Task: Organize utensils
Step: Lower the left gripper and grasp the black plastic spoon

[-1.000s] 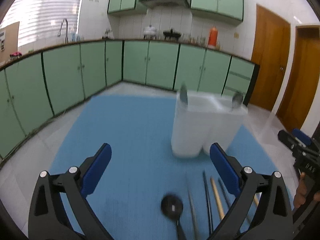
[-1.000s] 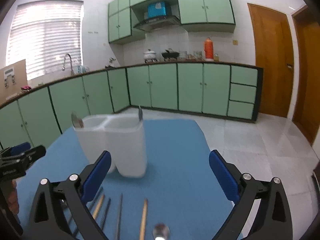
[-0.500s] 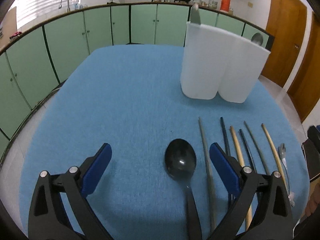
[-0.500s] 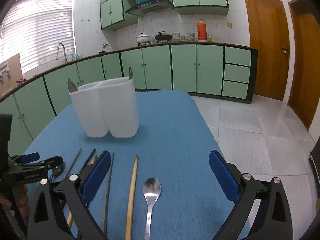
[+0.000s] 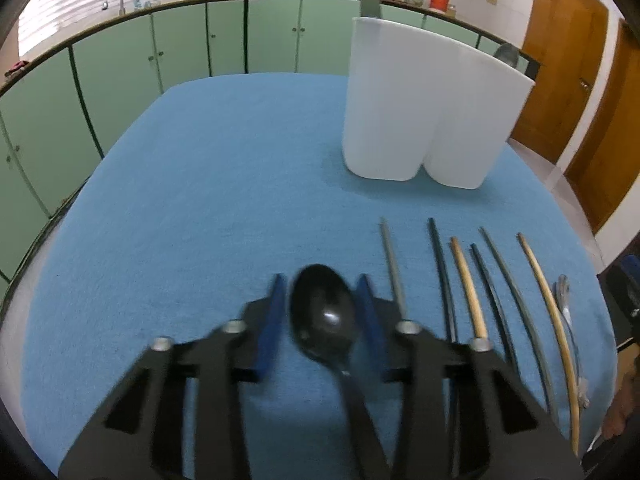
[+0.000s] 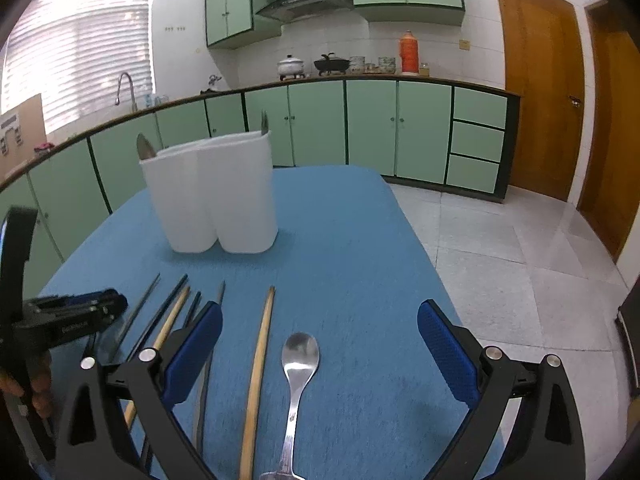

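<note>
The left gripper (image 5: 322, 300) has just been closing its jaws around a glossy black spoon (image 5: 323, 318) lying bowl-up on the blue mat (image 5: 192, 208); contact is unclear. The right gripper (image 6: 318, 344) gapes wide over a silver spoon (image 6: 298, 364) beside chopsticks (image 6: 258, 368).

Pale green base cabinets (image 6: 372, 128) with dark trim run along the walls. On the dark-edged countertop (image 6: 460, 79): white lidded pot (image 6: 291, 66), black wok-like pan (image 6: 332, 65), orange thermos flask (image 6: 409, 53). Curved metal tap (image 6: 125, 87) beneath the white slatted window blind (image 6: 80, 44). Brown wooden doors (image 6: 540, 92) to the right; grey tiled floor (image 6: 500, 272).
</note>
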Demonstrator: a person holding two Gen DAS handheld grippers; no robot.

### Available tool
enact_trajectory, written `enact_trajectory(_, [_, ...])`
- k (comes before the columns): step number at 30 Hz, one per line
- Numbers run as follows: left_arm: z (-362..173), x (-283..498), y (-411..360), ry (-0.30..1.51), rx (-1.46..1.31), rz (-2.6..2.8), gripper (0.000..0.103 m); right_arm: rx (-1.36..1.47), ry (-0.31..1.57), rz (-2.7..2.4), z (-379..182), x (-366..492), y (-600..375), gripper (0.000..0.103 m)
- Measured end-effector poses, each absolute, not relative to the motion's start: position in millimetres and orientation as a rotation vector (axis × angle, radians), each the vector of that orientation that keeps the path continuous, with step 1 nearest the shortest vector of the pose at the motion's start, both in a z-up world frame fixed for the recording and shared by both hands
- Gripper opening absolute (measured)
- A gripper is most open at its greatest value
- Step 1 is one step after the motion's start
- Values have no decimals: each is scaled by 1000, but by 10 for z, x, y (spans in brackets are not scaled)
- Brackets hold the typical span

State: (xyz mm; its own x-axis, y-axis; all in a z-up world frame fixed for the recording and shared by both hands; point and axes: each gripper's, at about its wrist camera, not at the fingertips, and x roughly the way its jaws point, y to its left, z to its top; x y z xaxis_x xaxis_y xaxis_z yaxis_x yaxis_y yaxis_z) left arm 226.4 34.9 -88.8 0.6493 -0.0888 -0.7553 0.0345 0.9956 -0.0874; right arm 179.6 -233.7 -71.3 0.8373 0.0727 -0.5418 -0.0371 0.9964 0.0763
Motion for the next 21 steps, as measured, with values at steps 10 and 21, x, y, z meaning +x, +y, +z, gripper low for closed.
enact_trajectory(10, [-737, 2098, 276, 815, -85, -115, 31, 15, 643, 88, -796, 1755, -2322, 78])
enact_trajectory(21, [-664, 1981, 175, 769, -39, -114, 31, -12, 771, 117, -1025, 1939, -2208, 52])
